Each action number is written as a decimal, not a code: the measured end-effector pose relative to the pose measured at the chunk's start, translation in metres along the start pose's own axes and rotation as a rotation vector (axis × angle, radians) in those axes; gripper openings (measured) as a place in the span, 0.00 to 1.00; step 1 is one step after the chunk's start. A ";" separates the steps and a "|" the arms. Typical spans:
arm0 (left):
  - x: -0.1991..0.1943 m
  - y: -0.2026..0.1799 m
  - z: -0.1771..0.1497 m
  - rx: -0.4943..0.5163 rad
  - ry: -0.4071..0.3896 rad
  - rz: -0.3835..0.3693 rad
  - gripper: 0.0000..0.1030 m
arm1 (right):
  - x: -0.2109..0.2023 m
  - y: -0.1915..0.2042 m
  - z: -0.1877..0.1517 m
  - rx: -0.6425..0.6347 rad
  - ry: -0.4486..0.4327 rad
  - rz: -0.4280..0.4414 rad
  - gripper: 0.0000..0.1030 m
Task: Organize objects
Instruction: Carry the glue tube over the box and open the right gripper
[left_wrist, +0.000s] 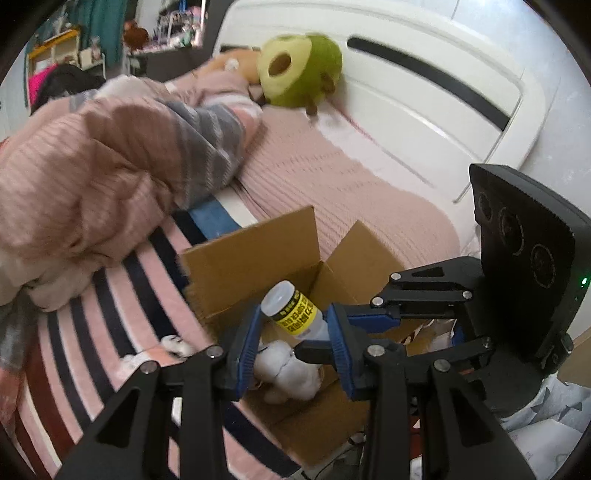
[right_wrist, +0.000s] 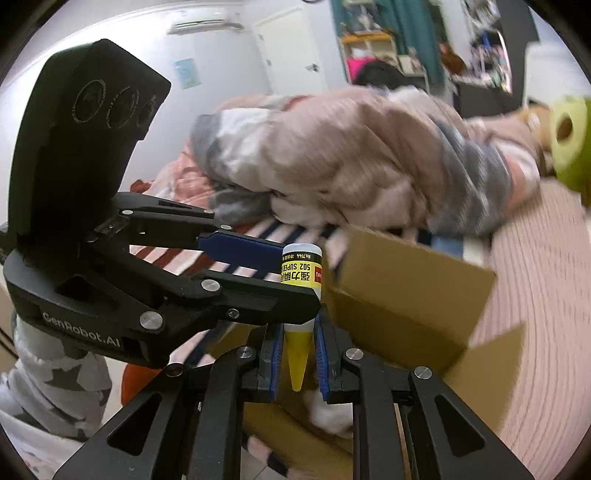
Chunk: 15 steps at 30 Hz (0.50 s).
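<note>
Yellow-labelled glue bottle (left_wrist: 295, 314) was clamped between both grippers at once. The left gripper (left_wrist: 291, 328) had its blue pads (left_wrist: 246, 339) pressed on the clear body. The right gripper (right_wrist: 298, 363) had its jaws nearly together on the yellow cone nozzle (right_wrist: 297, 358).

Key relation: the bottle's long axis ran from the left gripper's pads toward the right gripper's, base end up and away, nozzle end toward the right gripper. So the two grips sat at opposite ends of one small part. Both hands were equally near; neither had to reach.

The bottle hung just above the open cardboard box (left_wrist: 255, 254), over its mouth, not touching the flaps. A white plush toy (left_wrist: 286, 369) lay inside the box right under it. My read: next move is a release into the box, and one grip has to let go first or the bottle twists.

Materials: bottle translucent plastic, glossy label, hard tapered tip. Box plain corrugated card, flaps up. Underneath, a striped knit blanket (left_wrist: 110, 295), soft and uneven. Beyond lay a pink rumpled quilt (left_wrist: 92, 166) and a green avocado plush (left_wrist: 299, 70) by the white headboard (left_wrist: 424, 92). Background was blurred, so what sat on the far shelves was unclear.
</note>
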<state>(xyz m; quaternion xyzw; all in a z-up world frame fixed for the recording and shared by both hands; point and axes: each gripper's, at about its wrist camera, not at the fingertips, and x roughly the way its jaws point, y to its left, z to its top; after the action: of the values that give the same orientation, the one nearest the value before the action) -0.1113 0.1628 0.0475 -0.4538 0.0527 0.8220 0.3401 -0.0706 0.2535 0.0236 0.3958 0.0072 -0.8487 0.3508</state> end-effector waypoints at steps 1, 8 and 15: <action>0.005 -0.002 0.001 0.003 0.012 0.000 0.33 | 0.002 -0.004 -0.002 0.008 0.007 0.001 0.11; 0.029 -0.011 0.005 0.012 0.075 0.014 0.33 | 0.011 -0.019 -0.010 0.027 0.048 0.019 0.11; 0.034 -0.017 0.007 0.029 0.099 0.052 0.58 | 0.012 -0.021 -0.011 0.022 0.074 -0.034 0.24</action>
<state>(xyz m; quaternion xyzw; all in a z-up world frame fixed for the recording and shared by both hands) -0.1182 0.1964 0.0287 -0.4875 0.0931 0.8063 0.3218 -0.0813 0.2649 0.0028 0.4304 0.0174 -0.8395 0.3313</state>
